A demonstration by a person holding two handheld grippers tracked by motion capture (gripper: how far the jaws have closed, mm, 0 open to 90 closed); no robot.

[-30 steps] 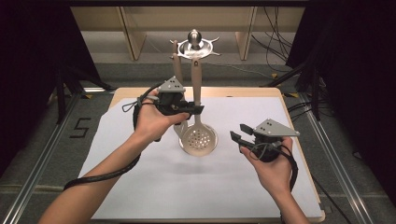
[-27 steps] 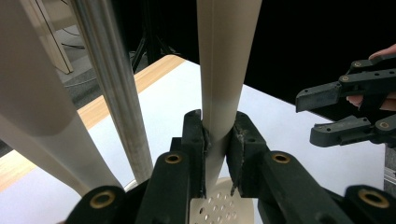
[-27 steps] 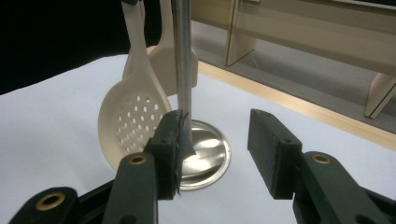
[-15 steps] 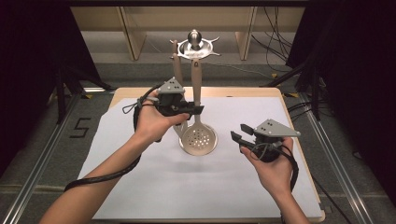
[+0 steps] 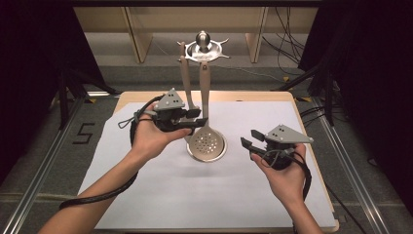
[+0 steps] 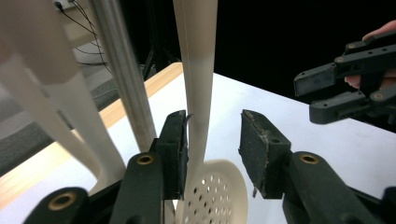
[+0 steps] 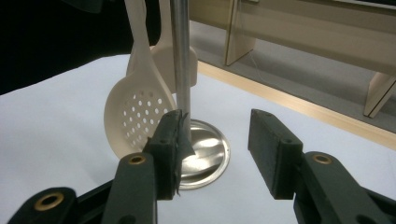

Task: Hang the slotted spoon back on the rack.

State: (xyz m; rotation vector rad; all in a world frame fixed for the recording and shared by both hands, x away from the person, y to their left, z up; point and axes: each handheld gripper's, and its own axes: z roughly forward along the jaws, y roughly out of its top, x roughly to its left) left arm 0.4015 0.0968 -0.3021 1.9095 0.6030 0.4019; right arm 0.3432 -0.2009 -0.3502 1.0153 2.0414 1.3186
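Rack [image 5: 203, 45]: a metal stand with a starred top and a round polished base [image 7: 211, 154]; it stands on the white sheet [image 5: 195, 195] that covers the table, toward the far side.

Slotted spoon [image 5: 208, 142]: cream-coloured, hanging upright from the rack by its long handle, with the perforated bowl low, just above the base. Compared with the earlier frames, the bowl sits slightly farther right and nearer the pole.

Second utensil [image 5: 186, 83]: a cream handle that hangs beside the spoon on the same rack, to its left in the high view.

Left gripper [image 5: 194, 118]: held level at the spoon's handle. Its jaws have just been opening. In the left gripper view the handle [image 6: 198, 107] runs between them, against the left pad, while a clear gap separates it from the right pad, so the handle is no longer clamped.

Change since the earlier frames: the left hand [image 5: 153, 136] has shifted a little, and the jaws, narrow on the handle before, now stand wider.

Right gripper [image 5: 251, 141]: held above the sheet, well apart from the rack and pointing toward it. Its jaws stand wide with nothing between the pads [image 7: 275, 154]. Its position matches the earlier frames.

Right hand [image 5: 285, 170]: wrapped around the gripper body, with the cable looping below the wrist.
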